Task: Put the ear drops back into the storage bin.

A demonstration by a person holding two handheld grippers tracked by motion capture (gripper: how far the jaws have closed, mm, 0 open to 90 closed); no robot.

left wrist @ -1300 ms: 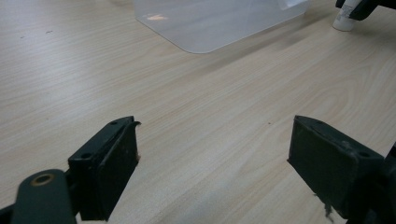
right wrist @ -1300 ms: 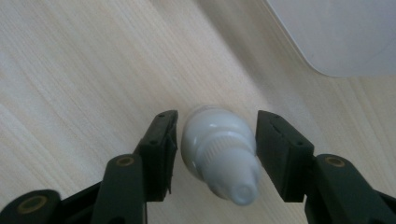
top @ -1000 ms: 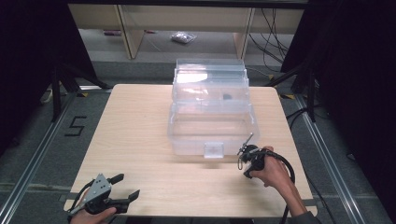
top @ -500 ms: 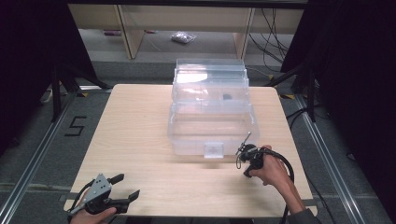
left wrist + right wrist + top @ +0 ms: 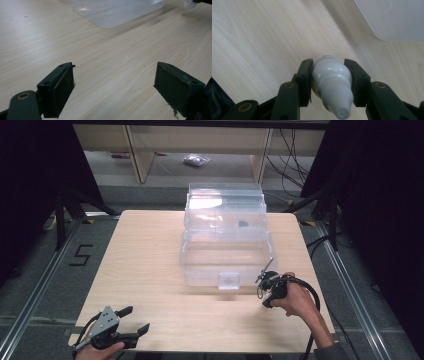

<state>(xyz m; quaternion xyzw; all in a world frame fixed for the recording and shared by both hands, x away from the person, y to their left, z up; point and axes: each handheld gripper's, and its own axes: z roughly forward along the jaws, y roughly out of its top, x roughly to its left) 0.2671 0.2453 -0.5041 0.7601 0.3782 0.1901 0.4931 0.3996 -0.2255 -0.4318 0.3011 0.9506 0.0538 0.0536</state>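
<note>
A clear plastic storage box [image 5: 225,237] with its lid raised stands at the middle of the wooden table [image 5: 145,255]. My right gripper [image 5: 265,287] is beside the box's front right corner, shut on a small white bottle [image 5: 332,80] whose capped tip points back at the camera. My left gripper [image 5: 135,320] rests at the table's front left edge, jaws wide apart with nothing between its pads [image 5: 62,90]. The box's corner [image 5: 110,12] lies far ahead of it in the left gripper view.
A small dark item [image 5: 243,224] lies inside the box's rear part. A white latch [image 5: 229,281] sits on the box front. Shelving and cables stand beyond the table's far edge. Metal rails [image 5: 35,290] run along both sides on the floor.
</note>
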